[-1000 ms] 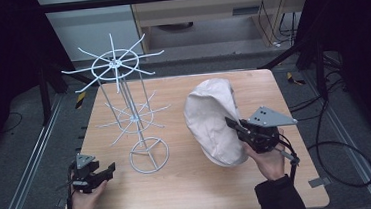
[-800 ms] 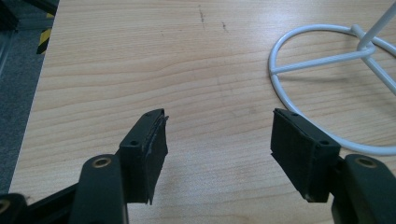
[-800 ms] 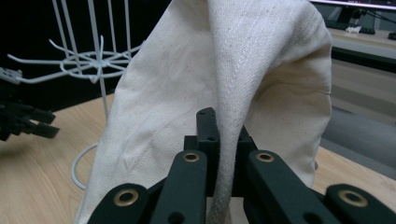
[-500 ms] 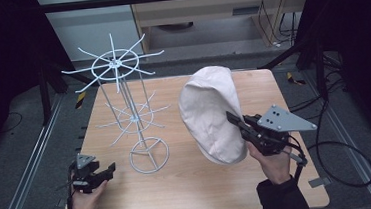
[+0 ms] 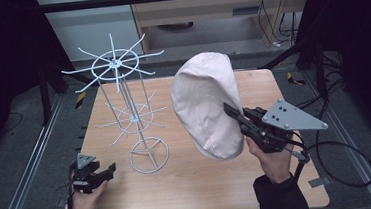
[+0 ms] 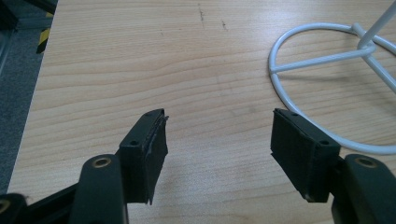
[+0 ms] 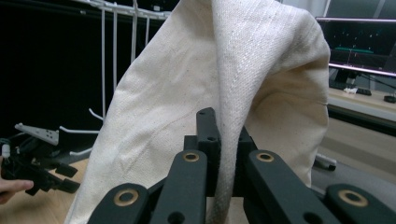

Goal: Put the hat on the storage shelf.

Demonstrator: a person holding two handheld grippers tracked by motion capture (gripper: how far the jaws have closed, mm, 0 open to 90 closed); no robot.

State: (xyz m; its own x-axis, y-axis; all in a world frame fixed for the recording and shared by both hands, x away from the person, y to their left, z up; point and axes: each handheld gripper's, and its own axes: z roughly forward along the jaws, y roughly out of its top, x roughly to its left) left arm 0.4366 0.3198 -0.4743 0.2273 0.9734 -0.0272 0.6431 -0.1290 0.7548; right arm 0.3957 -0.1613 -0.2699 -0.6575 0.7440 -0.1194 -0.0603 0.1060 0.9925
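High view: a light wooden worktop [image 5: 195, 184] carries a white wire rack with two tiers of radiating prongs and a ring base [image 5: 133, 119], which stands on the left half, its base ring toward the near edge. The left gripper [image 5: 109, 169] is held low at the near left corner, just beside the ring base, with its jaws apart and nothing between them. The right gripper [image 5: 230, 112] is raised over the right half and has its jaws closed on the edge of a cream-pink fabric cap [image 5: 206, 105], which hangs lifted off the worktop, to the right of the rack. Left gripper view: the left gripper [image 6: 218, 128] has its two black jaws spread wide over bare wood, with the white ring base [image 6: 327, 60] to the upper right, close to one jaw. Right gripper view: the right gripper [image 7: 224, 135] clamps a fold of the cap [image 7: 187, 93] between its jaws; the cloth rises above them, and white rack wires [image 7: 114, 51] stand behind at upper left.
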